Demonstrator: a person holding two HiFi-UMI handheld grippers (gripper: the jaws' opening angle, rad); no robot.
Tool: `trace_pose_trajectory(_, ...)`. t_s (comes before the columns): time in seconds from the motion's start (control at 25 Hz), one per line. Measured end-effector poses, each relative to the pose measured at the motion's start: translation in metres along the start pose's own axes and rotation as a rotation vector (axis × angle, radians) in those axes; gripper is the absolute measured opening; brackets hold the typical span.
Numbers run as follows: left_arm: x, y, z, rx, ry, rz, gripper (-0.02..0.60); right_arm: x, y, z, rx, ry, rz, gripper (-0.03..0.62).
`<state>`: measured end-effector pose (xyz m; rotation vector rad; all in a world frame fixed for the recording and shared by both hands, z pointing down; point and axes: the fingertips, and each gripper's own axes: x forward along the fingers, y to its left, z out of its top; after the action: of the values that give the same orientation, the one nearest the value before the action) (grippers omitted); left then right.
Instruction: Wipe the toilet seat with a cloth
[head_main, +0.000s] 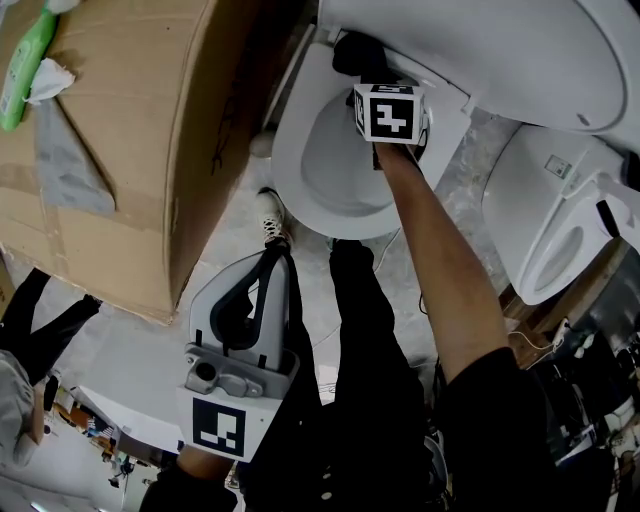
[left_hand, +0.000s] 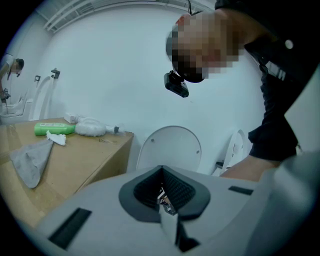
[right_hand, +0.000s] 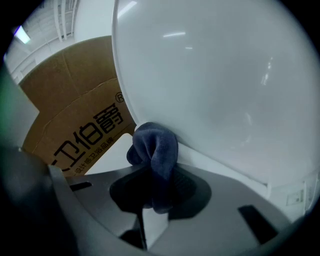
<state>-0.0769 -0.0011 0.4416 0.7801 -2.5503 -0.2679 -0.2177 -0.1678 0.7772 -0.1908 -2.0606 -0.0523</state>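
From the head view we see the right gripper (head_main: 360, 62) reaching to the back of the toilet seat (head_main: 290, 170). It presses a dark cloth (head_main: 352, 50) down where the seat meets the raised lid (head_main: 480, 50). The left gripper (head_main: 272, 258) hangs near the body, well away from the toilet and over the floor. A cardboard box (head_main: 150, 150) stands just beside the bowl, with a green bottle (head_main: 25, 65) and a grey rag (head_main: 65, 165) on top. A second toilet (head_main: 560, 220) sits to the right.

In the left gripper view, the left gripper (left_hand: 161, 175) has its jaws pressed together with nothing between them. Beyond it we see the box (left_hand: 75, 160), bottle (left_hand: 54, 129) and rag (left_hand: 31, 162).

In the right gripper view, the right gripper (right_hand: 157, 177) pinches the bunched blue cloth (right_hand: 156, 147). The cloth touches the foot of the lid (right_hand: 215, 85), with the printed box (right_hand: 75, 120) behind.
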Motion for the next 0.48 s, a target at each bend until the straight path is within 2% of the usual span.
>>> trace_pose_trajectory(0.48,0.005,-0.015,0.001,0.02,0.006,-0.022,0.011,-0.014,-0.039,-0.021,0.159,-0.014,-0.059,0.072)
